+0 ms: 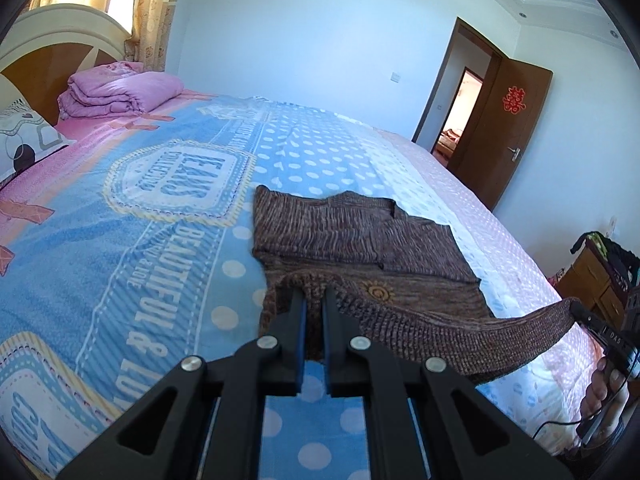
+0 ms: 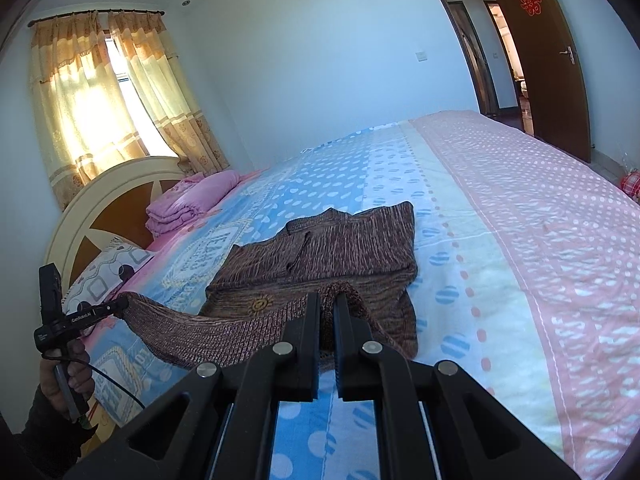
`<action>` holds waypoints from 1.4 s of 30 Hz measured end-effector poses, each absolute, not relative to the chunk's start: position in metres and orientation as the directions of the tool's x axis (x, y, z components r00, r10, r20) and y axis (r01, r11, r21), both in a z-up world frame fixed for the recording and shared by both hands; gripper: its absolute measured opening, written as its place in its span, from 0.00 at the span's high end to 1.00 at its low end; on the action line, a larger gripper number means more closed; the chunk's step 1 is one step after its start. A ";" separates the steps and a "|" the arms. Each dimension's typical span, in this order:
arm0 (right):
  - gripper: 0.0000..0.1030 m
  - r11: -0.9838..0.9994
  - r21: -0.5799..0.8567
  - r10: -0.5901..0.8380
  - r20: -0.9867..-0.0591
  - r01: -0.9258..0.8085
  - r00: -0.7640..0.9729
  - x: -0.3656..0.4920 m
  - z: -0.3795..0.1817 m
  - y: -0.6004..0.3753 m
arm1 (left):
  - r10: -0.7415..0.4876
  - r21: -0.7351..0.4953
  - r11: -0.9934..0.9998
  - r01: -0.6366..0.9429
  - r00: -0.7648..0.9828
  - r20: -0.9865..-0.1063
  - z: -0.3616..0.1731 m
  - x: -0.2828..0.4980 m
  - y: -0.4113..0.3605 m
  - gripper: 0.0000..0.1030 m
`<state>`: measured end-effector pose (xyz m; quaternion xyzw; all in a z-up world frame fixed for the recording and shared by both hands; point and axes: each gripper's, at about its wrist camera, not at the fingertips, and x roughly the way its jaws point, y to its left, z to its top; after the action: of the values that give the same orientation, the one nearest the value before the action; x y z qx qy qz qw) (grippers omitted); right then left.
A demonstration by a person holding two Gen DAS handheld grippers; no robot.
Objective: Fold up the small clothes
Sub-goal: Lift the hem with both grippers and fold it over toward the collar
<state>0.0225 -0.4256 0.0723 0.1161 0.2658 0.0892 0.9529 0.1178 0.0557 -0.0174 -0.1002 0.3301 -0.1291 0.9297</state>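
A brown knitted sweater (image 1: 360, 236) lies on the bed, its sleeves folded across its body. It also shows in the right wrist view (image 2: 320, 252). My left gripper (image 1: 314, 294) is shut on the left corner of the sweater's near hem. My right gripper (image 2: 327, 298) is shut on the hem's right corner. Both hold the hem lifted off the bed, and it hangs stretched between them. The right gripper also shows in the left wrist view (image 1: 576, 306), and the left gripper in the right wrist view (image 2: 120, 303).
The bed (image 1: 140, 240) has a blue, pink and white dotted cover. A folded pink quilt (image 1: 116, 90) and a pillow (image 1: 24, 140) lie by the headboard (image 2: 100, 208). A wooden cabinet (image 1: 596, 284) stands to the right. An open brown door (image 2: 560, 60) is beyond the bed.
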 end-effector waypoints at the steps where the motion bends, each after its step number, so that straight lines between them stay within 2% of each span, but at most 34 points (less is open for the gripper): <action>1: 0.95 0.957 0.268 0.231 -0.485 -0.108 0.843 0.029 0.073 -0.426 | -0.304 -0.274 0.947 0.169 0.750 -0.588 -0.017 0.124 0.055 0.93; 13: 0.95 0.966 0.237 0.209 -0.487 -0.102 0.848 0.101 0.088 -0.426 | -0.237 -0.205 0.969 0.139 0.760 -0.606 -0.010 0.185 0.046 0.93; 28: 0.95 0.981 0.190 0.149 -0.546 -0.051 0.825 0.189 0.081 -0.430 | -0.176 -0.114 0.984 0.134 0.773 -0.609 -0.004 0.261 0.024 0.93; 35: 0.95 0.987 0.162 0.115 -0.589 -0.023 0.800 0.232 0.065 -0.433 | -0.154 -0.095 0.988 0.121 0.748 -0.646 -0.021 0.300 0.019 0.93; 42: 0.95 0.993 0.110 0.049 -0.675 0.034 0.736 0.292 0.026 -0.437 | -0.090 -0.001 0.992 0.127 0.707 -0.702 -0.066 0.348 -0.002 0.93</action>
<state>0.2917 -0.4374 0.0263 0.0577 0.3633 0.0041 0.9299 0.3478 -0.0017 -0.0657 0.0238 0.3784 -0.0587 0.9235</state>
